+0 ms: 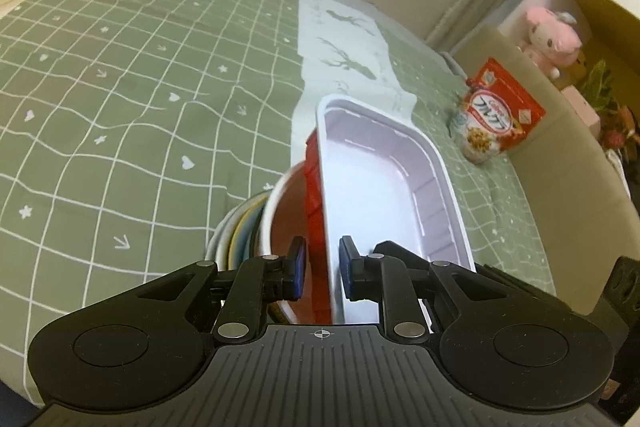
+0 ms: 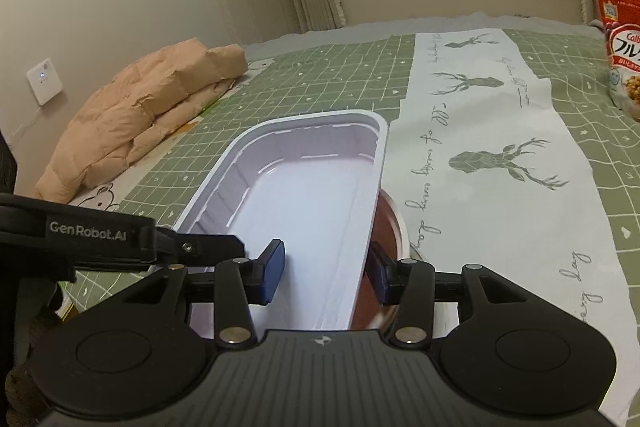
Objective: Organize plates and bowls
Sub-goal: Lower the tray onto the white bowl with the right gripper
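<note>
A white rectangular tray with a red outside (image 1: 384,187) (image 2: 300,195) is tilted over a red-brown bowl with a white rim (image 1: 284,223) (image 2: 386,227). The bowl rests on stacked plates (image 1: 236,231). My left gripper (image 1: 323,269) has its pads either side of the tray's near wall, a small gap on the right pad. My right gripper (image 2: 326,271) straddles the tray's other long wall with its jaws apart; the left pad stands clear of it. The left gripper's arm (image 2: 120,239) shows at the left of the right wrist view.
All lies on a bed with a green checked cover (image 1: 120,87) and a white deer-print cloth (image 2: 500,155). A red cereal bag (image 1: 496,115) (image 2: 620,43) stands to the right. A folded peach quilt (image 2: 140,115) lies at the far left. A wall and window stand behind.
</note>
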Demonstrator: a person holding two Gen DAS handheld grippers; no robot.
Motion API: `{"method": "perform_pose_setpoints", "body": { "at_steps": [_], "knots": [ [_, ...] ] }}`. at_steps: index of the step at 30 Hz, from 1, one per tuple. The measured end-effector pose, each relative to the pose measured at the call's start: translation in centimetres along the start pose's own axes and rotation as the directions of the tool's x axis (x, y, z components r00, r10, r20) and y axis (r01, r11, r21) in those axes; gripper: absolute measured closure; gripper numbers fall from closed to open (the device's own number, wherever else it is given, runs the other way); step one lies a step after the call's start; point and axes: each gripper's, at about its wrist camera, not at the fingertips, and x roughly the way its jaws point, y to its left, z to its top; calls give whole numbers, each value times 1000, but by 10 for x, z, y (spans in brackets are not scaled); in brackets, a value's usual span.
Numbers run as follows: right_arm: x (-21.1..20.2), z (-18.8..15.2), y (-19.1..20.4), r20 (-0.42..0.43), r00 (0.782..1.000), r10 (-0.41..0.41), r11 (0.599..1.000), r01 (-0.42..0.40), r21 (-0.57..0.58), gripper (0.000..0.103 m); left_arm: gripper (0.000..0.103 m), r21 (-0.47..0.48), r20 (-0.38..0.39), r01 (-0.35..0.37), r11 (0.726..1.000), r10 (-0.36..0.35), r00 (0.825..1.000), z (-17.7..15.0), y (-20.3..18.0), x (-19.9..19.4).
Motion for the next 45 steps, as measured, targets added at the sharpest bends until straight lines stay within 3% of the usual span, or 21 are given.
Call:
{"method": "perform_pose_setpoints", "body": {
  "at_steps": [12,18,23,45],
  "knots": [
    [-17,2,4,38,999,-8,1000,8,6,56,80,-5,82,20,1000,-20,996,0,-8,-23],
    [-21,2,7,37,999,20,1000,-20,-1,56,80,-14,79,15,1000,-14,997,-3,-2,-29],
    [-15,-1,7,23,1000,-3,1000,3,-1,56,80,-27,40,18,999,-17,999,-6,2,-19],
    [-4,-1,5,5,1000,-31,1000,31,-4,56,80,-12,52,22,1000,-22,998,3,-4,-14]
  ]
}}
